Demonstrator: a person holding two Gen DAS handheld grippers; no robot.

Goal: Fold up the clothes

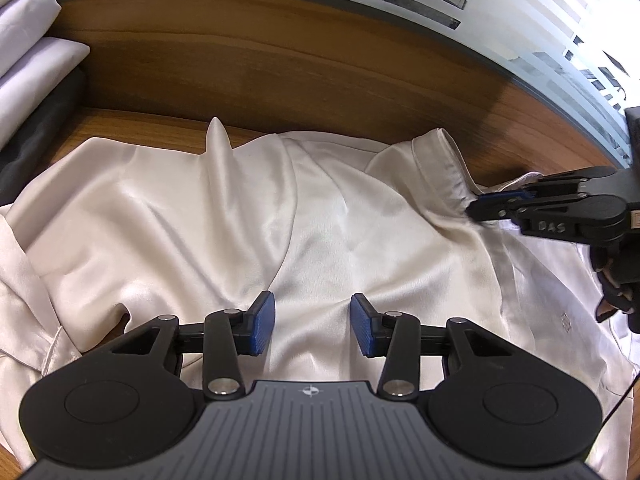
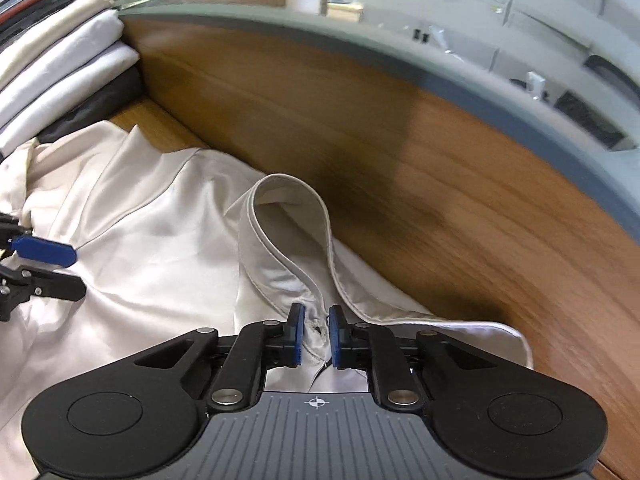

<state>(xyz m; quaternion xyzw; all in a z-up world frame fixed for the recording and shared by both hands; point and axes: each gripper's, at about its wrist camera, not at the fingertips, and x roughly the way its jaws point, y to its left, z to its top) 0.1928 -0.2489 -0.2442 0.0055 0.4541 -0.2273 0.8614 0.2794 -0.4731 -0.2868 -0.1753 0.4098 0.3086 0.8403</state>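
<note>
A wooden table [image 1: 280, 76] fills both views, backed by a frosted glass partition [image 1: 500, 12] with pale stripes. Spread across most of the tabletop lies the cream satin shirt [image 1: 224, 220], rumpled into soft ridges, its body running from the left edge toward the right, where the collar [image 2: 280, 216] stands up in a loop near the table's far side. At the far left corner sits a stack of folded clothes [image 2: 68, 60], white and cream layers over a dark one, its lower edge just beside the shirt.

The left gripper [image 1: 313, 326] hangs over the middle of the shirt with its jaws parted about halfway, the blue pads [image 1: 264, 322] standing on either side of a raised crease; the fabric lies between them, though whether either pad actually presses it is hard to judge from this angle, and the cloth looks slack rather than pinched. The right gripper [image 2: 317, 334] sits at the collar's base by the front placket, jaws drawn nearly together and clenched on a narrow fold of the shirt there, a small buttonhole showing in the pinched cloth. From the left wrist view the same right gripper reaches in from the right edge, its tips meeting the fabric just below the collar, held by a person's gloved hand [image 1: 614, 292]
</note>
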